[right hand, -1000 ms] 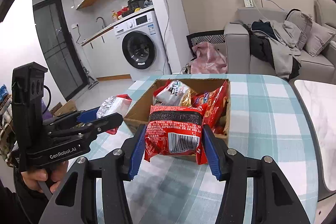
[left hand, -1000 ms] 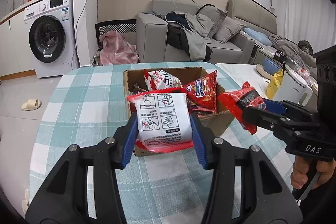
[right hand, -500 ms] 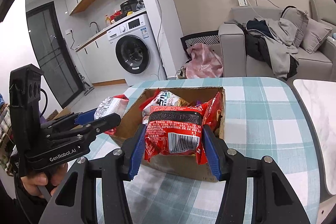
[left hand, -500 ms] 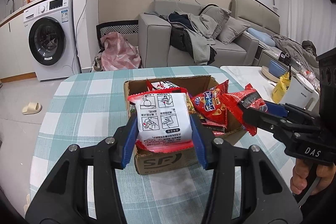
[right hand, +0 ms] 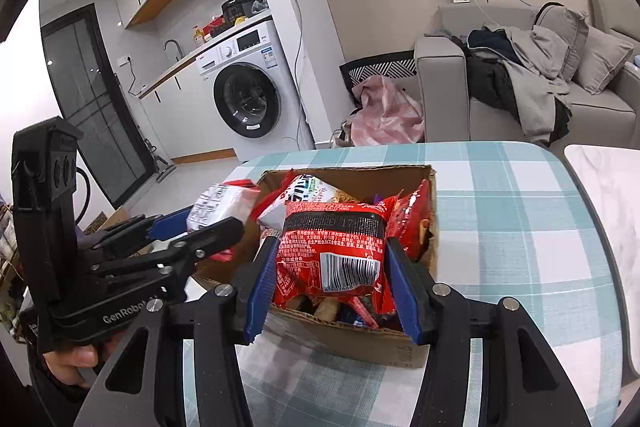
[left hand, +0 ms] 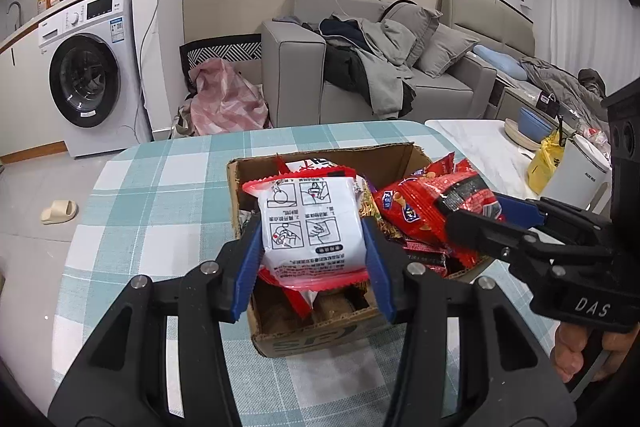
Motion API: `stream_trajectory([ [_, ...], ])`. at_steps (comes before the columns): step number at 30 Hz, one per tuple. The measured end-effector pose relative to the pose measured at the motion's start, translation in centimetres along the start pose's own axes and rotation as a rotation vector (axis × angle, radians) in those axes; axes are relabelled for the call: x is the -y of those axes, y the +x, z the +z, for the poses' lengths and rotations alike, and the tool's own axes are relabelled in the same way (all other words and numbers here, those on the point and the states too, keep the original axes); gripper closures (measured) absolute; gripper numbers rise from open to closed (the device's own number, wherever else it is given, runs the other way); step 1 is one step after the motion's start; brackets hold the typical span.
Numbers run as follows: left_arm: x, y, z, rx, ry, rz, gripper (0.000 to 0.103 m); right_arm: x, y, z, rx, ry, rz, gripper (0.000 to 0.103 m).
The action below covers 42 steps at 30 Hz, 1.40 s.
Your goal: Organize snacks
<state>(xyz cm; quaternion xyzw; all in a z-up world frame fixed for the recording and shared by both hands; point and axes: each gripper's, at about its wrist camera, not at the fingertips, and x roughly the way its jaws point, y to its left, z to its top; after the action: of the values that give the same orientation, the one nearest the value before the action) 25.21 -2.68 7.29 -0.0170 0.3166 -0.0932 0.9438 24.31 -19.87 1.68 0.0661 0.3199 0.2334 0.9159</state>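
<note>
My left gripper (left hand: 312,259) is shut on a white snack packet with red edges (left hand: 310,227) and holds it above the near left part of an open cardboard box (left hand: 320,341). My right gripper (right hand: 332,281) is shut on a red snack packet with a barcode (right hand: 332,255) and holds it over the same box (right hand: 360,345). Several red and white snack bags (right hand: 316,193) lie inside the box. Each gripper also shows in the other view, the right one (left hand: 492,215) and the left one (right hand: 208,223).
The box stands on a table with a teal checked cloth (left hand: 160,195). A white kettle (left hand: 576,171) and a yellow bag (left hand: 546,159) stand on a white surface to the right. A sofa (left hand: 380,67) and a washing machine (left hand: 88,75) are behind.
Both grippers have moved forward and down with their packets, from in front of the box to above it. Both stayed shut.
</note>
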Motion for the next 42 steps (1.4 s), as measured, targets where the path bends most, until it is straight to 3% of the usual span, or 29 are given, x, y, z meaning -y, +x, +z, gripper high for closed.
stream_trajectory([
  [21, 0.7, 4.7, -1.5, -0.045, 0.021, 0.009, 0.057, 1.6, 2.8, -0.7, -0.050, 0.018, -0.019, 0.050],
  [25, 0.3, 4.5, -1.6, -0.043, -0.001, -0.007, 0.057, 1.4, 2.1, -0.7, -0.025, 0.013, -0.004, 0.044],
  [28, 0.3, 4.0, -1.7, -0.054, -0.005, -0.029, 0.051, 1.5, 0.9, -0.7, 0.000, 0.013, -0.014, 0.037],
  [30, 0.2, 3.3, -1.9, -0.045, -0.009, -0.038, 0.027, 1.5, 0.0, -0.8, 0.013, 0.004, -0.033, 0.030],
  [34, 0.1, 1.5, -2.5, -0.024, -0.023, -0.037, 0.010, 1.9, -1.7, -1.3, 0.024, 0.008, -0.041, 0.009],
  [35, -0.1, 1.1, -2.6, -0.018, -0.036, -0.038, 0.000, 2.0, -2.2, -1.5, 0.030, 0.017, -0.042, 0.007],
  [37, -0.2, -0.1, -2.9, 0.012, -0.049, -0.033, 0.001, 2.2, -3.0, -1.9, 0.045, 0.022, -0.039, 0.000],
  [42, 0.2, -2.5, -4.2, 0.057, -0.018, -0.004, 0.001, 1.4, -4.8, -3.2, 0.095, -0.045, -0.057, 0.000],
])
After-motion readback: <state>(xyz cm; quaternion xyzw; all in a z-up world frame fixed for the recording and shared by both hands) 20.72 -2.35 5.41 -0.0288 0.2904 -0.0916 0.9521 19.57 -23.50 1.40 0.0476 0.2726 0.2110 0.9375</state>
